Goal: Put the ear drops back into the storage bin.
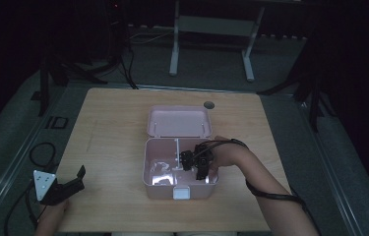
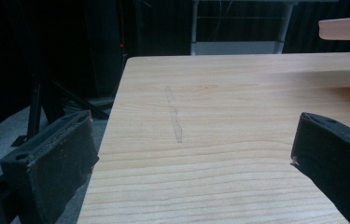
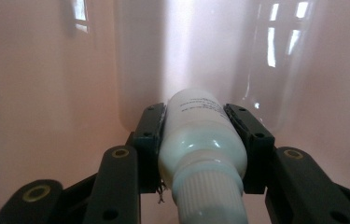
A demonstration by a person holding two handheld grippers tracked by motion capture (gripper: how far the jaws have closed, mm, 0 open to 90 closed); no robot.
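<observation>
Bottle (image 3: pixel 200 140): small, white plastic, rounded shoulders, ribbed white cap pointing back toward my hand, faint dark print on its side. My right gripper (image 3: pixel 198 126) clamps it from both sides, pads pressed on its body, inside the right compartment of the pink box (image 1: pixel 148 169). Box: pale pink plastic, lid (image 1: pixel 178 121) thrown open behind it, a thin divider across the middle, white latch at the front; its glossy walls surround the bottle. My left gripper (image 1: pixel 76 178) rests at the table's (image 1: pixel 113 128) near left corner, jaws spread wide with nothing between them.
</observation>
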